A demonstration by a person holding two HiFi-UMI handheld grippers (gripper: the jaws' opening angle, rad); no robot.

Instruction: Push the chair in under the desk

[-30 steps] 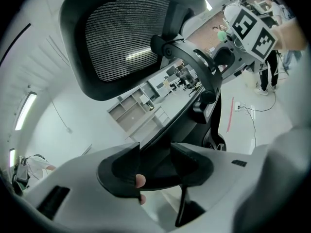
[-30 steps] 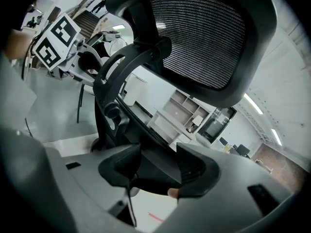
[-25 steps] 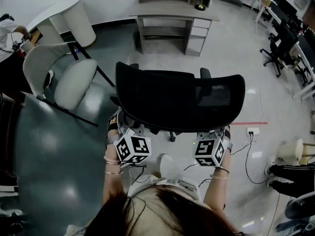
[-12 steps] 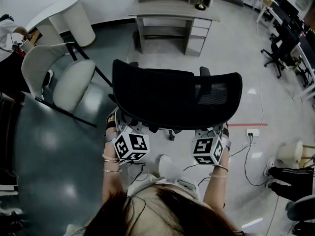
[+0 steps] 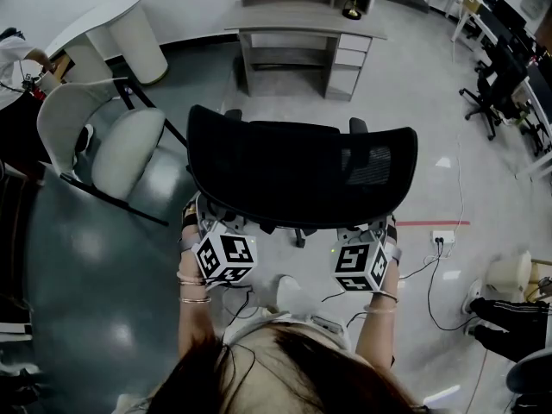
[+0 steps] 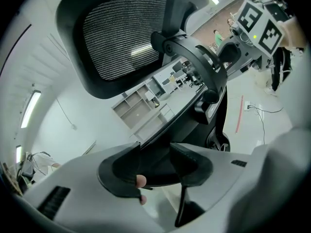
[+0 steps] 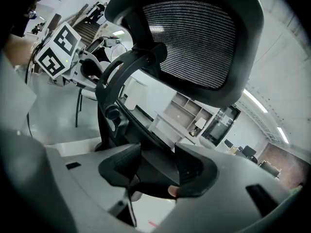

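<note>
chair point(image 5: 302, 175) stands out on the open floor point(image 5: 405, 102), well apart from the tabletop point(image 5: 306, 15) ahead, so nearly the whole push looks left to do. left claw point(image 6: 155, 165) and right claw point(image 7: 156, 171) each stand wide yet clamp the lower frame of the chair's back, so the hold seems made.

The chair point(image 5: 302, 175) stood well apart from the desk point(image 5: 297, 22), which lay straight beyond it; a second chair point(image 5: 121, 145) stood near, to its left.
</note>
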